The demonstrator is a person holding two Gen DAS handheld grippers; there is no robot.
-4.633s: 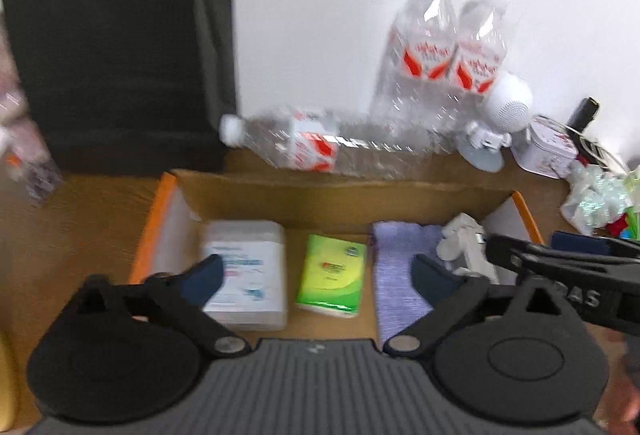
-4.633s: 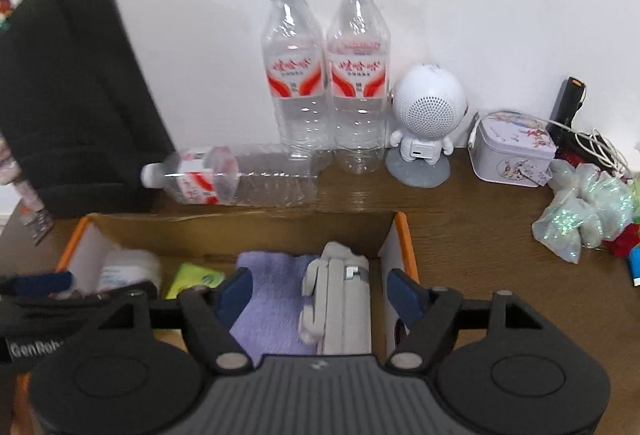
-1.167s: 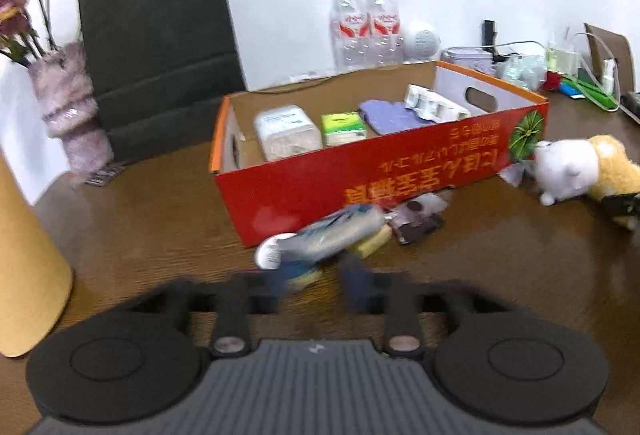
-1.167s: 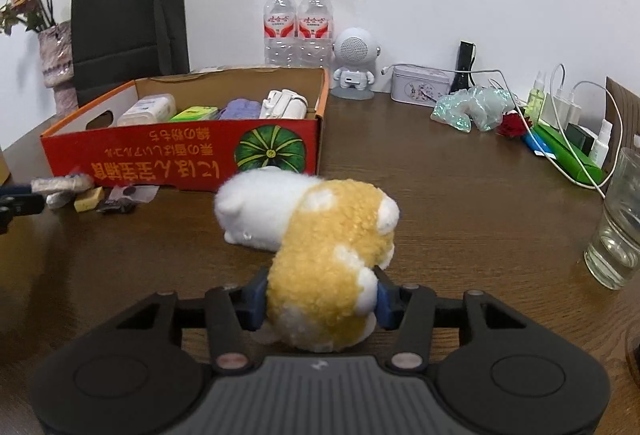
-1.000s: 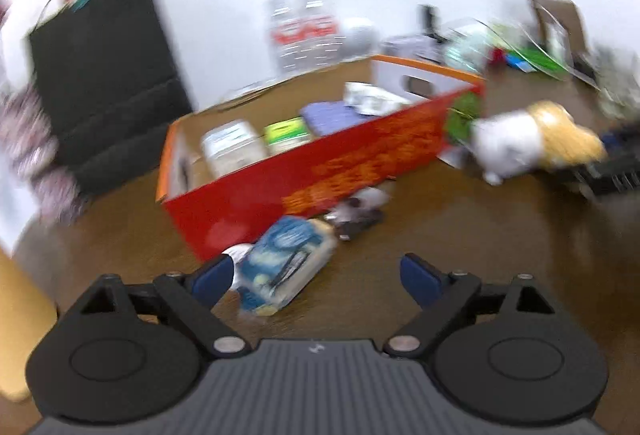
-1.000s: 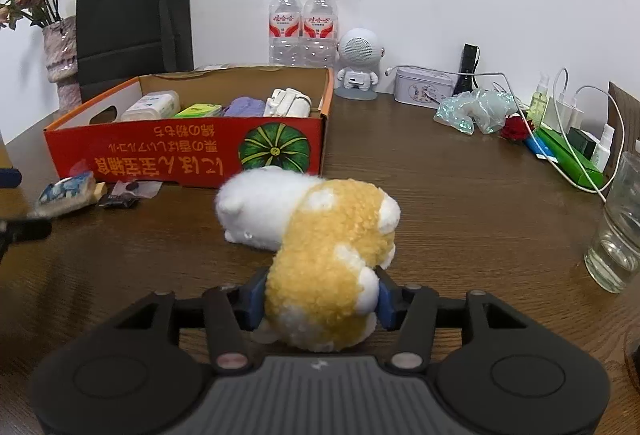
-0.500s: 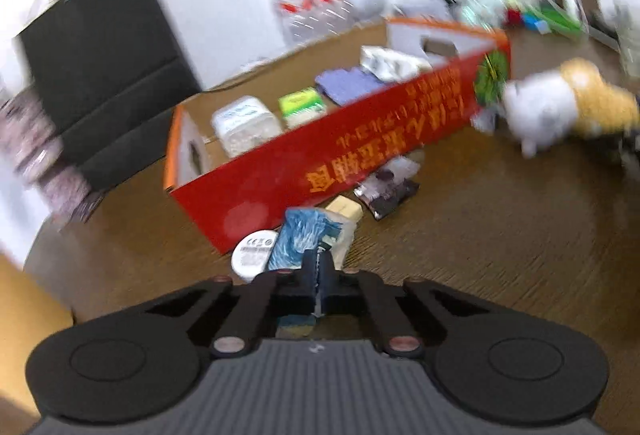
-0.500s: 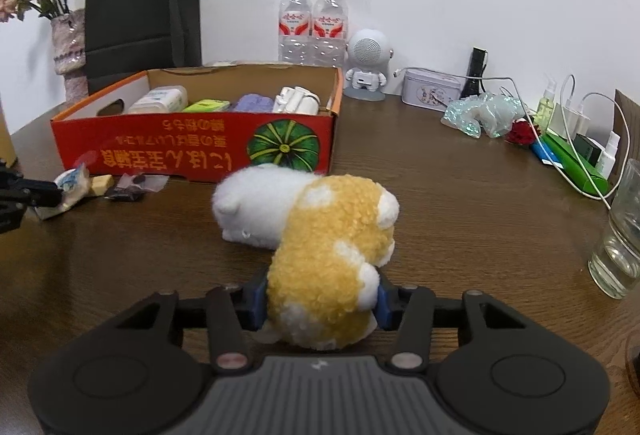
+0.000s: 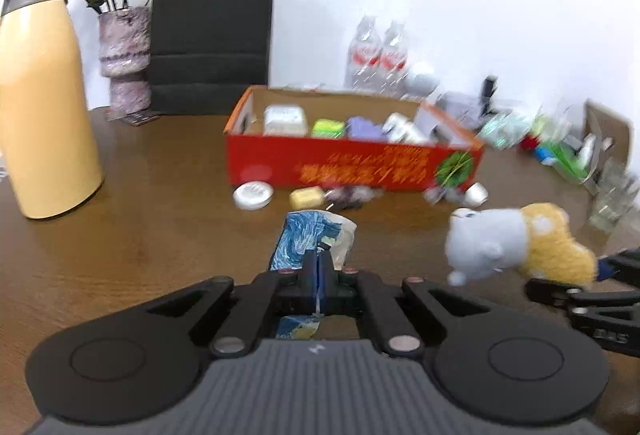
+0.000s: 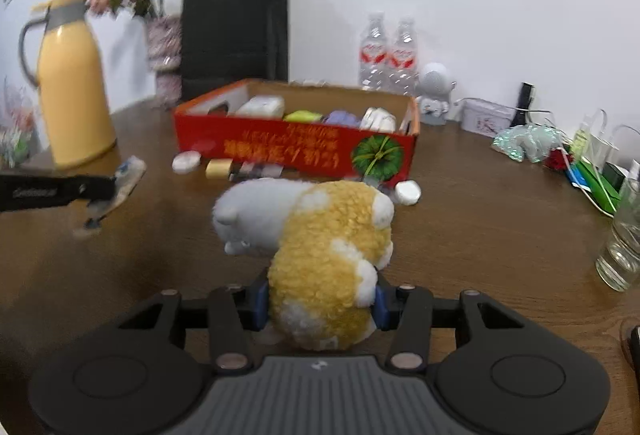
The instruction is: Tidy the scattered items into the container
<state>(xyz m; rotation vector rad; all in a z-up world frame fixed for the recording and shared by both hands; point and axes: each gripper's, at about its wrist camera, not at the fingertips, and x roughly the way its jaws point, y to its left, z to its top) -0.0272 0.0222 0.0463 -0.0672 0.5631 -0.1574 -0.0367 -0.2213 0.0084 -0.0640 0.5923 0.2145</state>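
Left gripper (image 9: 319, 277) has its jaws clamped tight on the blue-patterned packet (image 9: 310, 241), held above the table (image 9: 140, 235) in front of the red box (image 9: 352, 165); over right, the right gripper (image 10: 318, 301) squeezes the plush toy (image 10: 320, 235) by its yellow rear.

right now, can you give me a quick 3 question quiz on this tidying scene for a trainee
1. True or false: the right gripper holds the plush toy between its fingers.
2. What does the left gripper grip? A) the round white lid B) the blue patterned pouch C) the yellow block
3. Fill in: the round white lid, the yellow block and the dark wrapper lie on the table, in front of the red ____.

Key
1. True.
2. B, the blue patterned pouch, pinched at its near end.
3. cardboard box.
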